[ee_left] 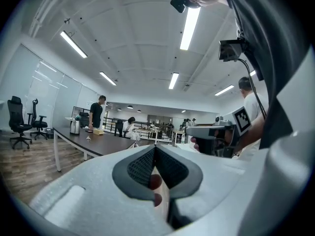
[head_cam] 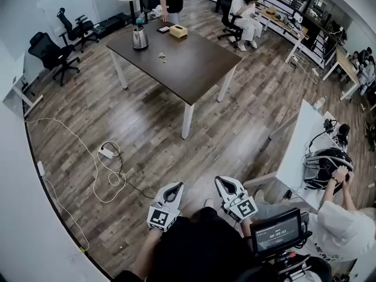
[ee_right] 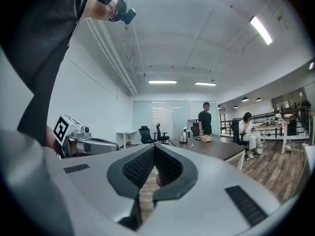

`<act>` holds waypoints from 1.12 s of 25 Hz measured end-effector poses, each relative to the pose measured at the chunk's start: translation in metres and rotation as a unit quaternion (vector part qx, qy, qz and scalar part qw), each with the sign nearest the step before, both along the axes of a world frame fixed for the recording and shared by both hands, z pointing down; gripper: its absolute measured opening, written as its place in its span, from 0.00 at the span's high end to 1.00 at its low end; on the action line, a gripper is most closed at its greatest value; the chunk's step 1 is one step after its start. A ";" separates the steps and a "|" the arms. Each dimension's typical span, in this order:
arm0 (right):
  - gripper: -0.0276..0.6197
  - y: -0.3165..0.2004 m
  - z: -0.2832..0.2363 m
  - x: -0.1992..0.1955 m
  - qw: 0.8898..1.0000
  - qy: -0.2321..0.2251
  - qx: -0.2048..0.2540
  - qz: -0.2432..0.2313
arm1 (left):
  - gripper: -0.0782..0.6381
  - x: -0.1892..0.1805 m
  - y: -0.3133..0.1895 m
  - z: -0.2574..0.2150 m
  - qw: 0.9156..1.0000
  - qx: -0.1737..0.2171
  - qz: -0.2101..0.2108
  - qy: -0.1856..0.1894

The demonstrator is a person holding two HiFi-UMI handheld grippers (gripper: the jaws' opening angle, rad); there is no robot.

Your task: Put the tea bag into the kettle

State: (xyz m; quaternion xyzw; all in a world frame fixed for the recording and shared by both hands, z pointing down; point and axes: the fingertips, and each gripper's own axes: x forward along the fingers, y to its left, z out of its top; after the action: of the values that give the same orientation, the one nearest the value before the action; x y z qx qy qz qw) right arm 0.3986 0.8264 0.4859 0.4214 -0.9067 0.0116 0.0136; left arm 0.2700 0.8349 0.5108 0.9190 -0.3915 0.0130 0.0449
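- the wooden floor stretches between us and the dark table, which stands well apart from us.
- we hold our left gripper and right gripper low by our body, each with its jaws pressed together on nothing.
- the kettle stands upright near the table's far corner.
- a tan box sits near the far edge.
- the tea bag lies on the tabletop near the kettle, not touching it.

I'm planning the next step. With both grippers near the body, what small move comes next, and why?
Probably walk toward the table: the kettle and tea bag sit on it, far beyond the left gripper and right gripper, both shut and empty.
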 end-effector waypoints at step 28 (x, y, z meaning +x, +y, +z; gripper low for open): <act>0.95 -0.127 0.027 -0.016 1.000 0.004 -0.019 -0.002 | 0.90 -0.036 -0.106 -0.005 0.998 -0.004 -0.033 -0.044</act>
State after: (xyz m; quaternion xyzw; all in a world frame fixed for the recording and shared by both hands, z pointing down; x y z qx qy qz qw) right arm 0.3824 0.6999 0.5131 0.4190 -0.9072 0.0273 0.0255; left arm 0.2343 0.7292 0.5056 0.9038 -0.4234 0.0533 0.0321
